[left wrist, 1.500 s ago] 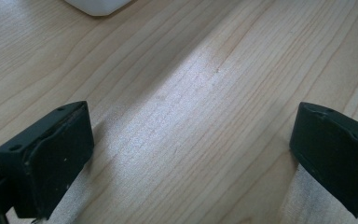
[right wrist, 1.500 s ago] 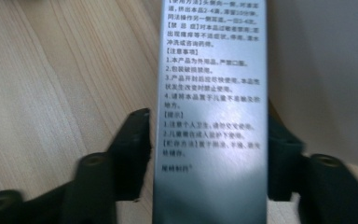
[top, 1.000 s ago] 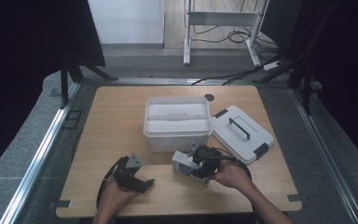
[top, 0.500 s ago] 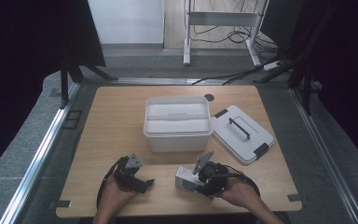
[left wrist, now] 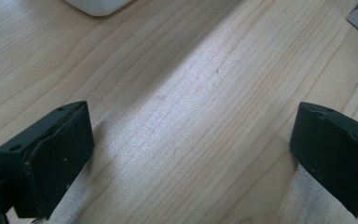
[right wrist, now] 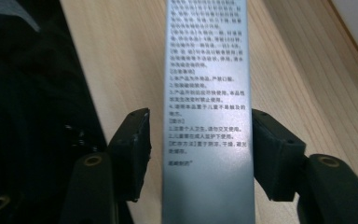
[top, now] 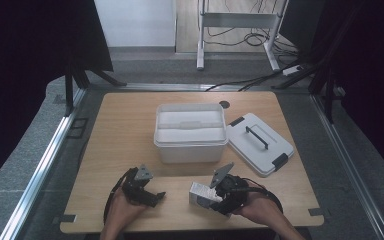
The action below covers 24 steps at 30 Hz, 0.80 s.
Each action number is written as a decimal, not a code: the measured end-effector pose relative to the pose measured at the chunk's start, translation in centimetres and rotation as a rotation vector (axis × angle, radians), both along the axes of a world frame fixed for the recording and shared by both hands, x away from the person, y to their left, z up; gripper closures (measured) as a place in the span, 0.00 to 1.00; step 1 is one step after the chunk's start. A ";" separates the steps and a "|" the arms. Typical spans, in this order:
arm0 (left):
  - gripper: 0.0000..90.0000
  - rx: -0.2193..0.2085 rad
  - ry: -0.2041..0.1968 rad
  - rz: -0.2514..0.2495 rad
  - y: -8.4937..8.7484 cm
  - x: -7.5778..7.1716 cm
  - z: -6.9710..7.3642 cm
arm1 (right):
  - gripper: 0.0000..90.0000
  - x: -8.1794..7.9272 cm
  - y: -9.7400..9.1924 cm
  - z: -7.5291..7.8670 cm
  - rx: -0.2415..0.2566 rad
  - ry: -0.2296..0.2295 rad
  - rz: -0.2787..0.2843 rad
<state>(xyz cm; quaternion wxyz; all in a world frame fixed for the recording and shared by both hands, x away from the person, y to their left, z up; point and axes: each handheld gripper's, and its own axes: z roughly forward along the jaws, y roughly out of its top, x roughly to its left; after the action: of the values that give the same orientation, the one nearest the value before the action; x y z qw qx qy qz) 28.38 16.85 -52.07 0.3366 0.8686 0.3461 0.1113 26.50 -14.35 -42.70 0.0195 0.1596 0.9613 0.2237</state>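
Observation:
A slim silver box point(right wrist: 206, 70) with small printed text lies on the wooden table point(top: 130, 130) near its front edge; in the high view the silver box point(top: 199, 194) sits just left of my right hand. My right gripper point(right wrist: 200, 135) straddles the box. Its jaws have just been opening, and a narrow gap shows between each pad and the box's sides. My left gripper point(top: 152, 196) rests at the front left, and in the left gripper view my left gripper point(left wrist: 191, 135) stands wide open over bare wood.
An open white storage bin point(top: 190, 132) stands mid-table, and its lid point(top: 260, 143) with a dark handle lies flat to its right. A black cable loops near the right hand. Bare wood lies between the two grippers and left of the bin.
My right gripper carried the silver box from beside the bin toward the front edge, and its jaws have parted from the box. The left gripper has not moved.

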 end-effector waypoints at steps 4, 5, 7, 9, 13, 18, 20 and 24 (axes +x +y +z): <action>0.00 0.000 0.000 0.000 0.0 0.0 0.0 | 0.44 0.1 -0.2 1.3 0.026 0.003 0.007; 0.00 0.000 0.000 0.001 0.0 0.0 0.0 | 0.44 0.2 -0.2 1.7 0.030 0.003 0.009; 0.00 0.000 0.000 0.001 0.0 0.0 0.0 | 0.43 0.3 -0.3 2.5 0.044 0.001 0.010; 0.00 0.000 0.000 0.001 0.0 0.0 0.0 | 0.43 0.6 -0.5 3.2 0.054 -0.006 0.007; 0.00 0.000 0.000 0.000 0.0 0.0 0.0 | 0.41 1.5 -1.0 4.4 0.075 -0.022 -0.020; 0.00 0.001 0.000 0.001 0.0 0.0 0.0 | 0.38 3.2 -2.1 4.1 0.065 -0.054 -0.082; 0.00 -0.002 0.002 0.004 0.0 0.0 0.0 | 0.36 3.8 -2.7 3.3 0.063 -0.061 -0.110; 0.00 -0.031 0.012 0.014 0.2 0.1 0.0 | 0.31 5.0 -3.8 1.0 0.076 -0.072 -0.166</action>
<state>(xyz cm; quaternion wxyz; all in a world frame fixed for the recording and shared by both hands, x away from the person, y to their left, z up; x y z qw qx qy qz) 28.49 17.04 -52.03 0.3472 0.8615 0.3558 0.1028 31.53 -18.14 -41.69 0.0667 0.2312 0.9343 0.2632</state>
